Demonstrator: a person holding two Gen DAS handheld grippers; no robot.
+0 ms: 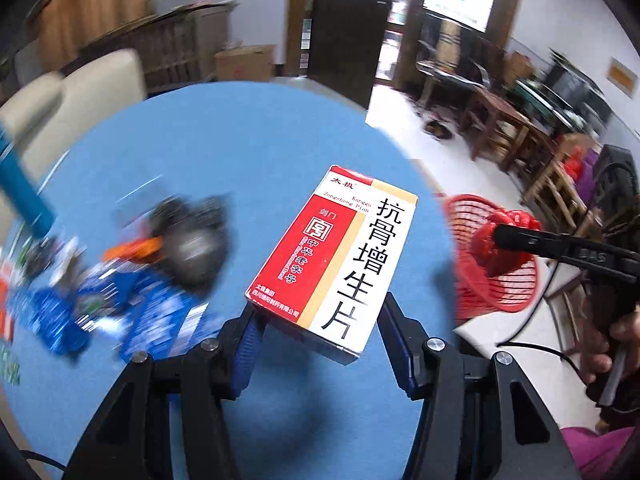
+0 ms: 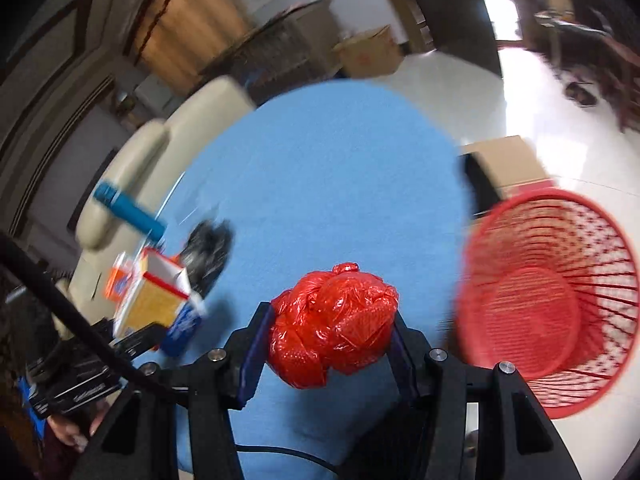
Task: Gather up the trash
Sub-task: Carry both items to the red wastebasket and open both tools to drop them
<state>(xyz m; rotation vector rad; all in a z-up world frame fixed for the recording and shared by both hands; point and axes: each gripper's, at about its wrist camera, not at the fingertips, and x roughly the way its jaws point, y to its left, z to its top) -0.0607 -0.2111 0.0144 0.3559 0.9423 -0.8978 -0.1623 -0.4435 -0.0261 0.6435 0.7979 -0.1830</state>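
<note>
Two grippers loaded, left gripper point(image 1: 320, 320) clamping medicine box point(image 1: 336, 256), right gripper point(image 2: 326, 340) clamping red bag point(image 2: 334, 322)

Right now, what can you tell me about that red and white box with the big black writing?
The medicine box is a flat cardboard carton, its face split between a red panel with white and red print, a tan stripe, and a white panel with large black Chinese characters. It looks closed and undented. It is held tilted above the blue table, gripped at its lower end between the left gripper fingers. The right wrist view shows its tan side and white end from a distance.
</note>
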